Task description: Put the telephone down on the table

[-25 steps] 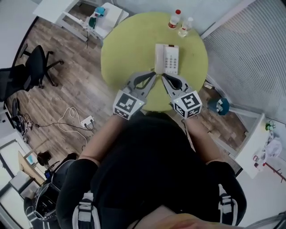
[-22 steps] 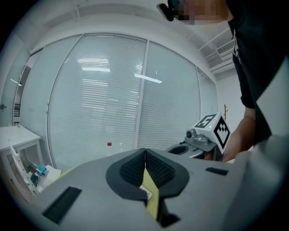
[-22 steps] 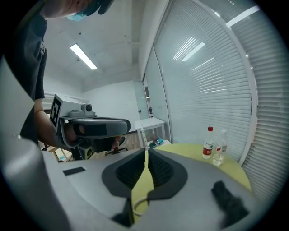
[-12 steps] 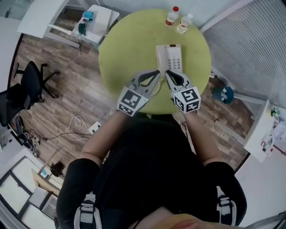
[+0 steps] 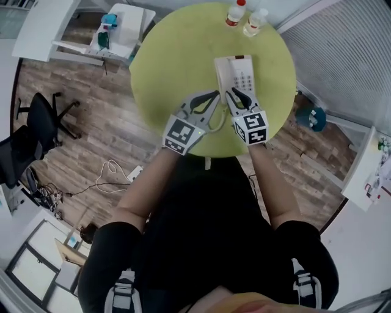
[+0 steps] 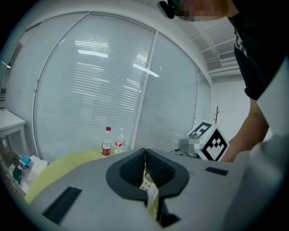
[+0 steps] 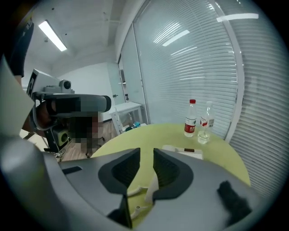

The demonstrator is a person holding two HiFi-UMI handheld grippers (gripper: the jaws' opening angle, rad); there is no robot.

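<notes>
- Left gripper (image 5: 214,96): jaws pressed together on a thin pale strip, near edge of the telephone (image 5: 234,76), I judge. I'd let go only once it lies flat.
- Right gripper (image 5: 231,92): jaws have just been opening, slightly apart, cord (image 7: 137,189) between them, unpinched. I'd back straight out.
- Telephone on the table (image 5: 171,55), right of centre; bottles (image 5: 235,12) far beyond.

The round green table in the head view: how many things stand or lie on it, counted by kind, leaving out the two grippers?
telephone: 1
bottles: 2
Total: 3
</notes>
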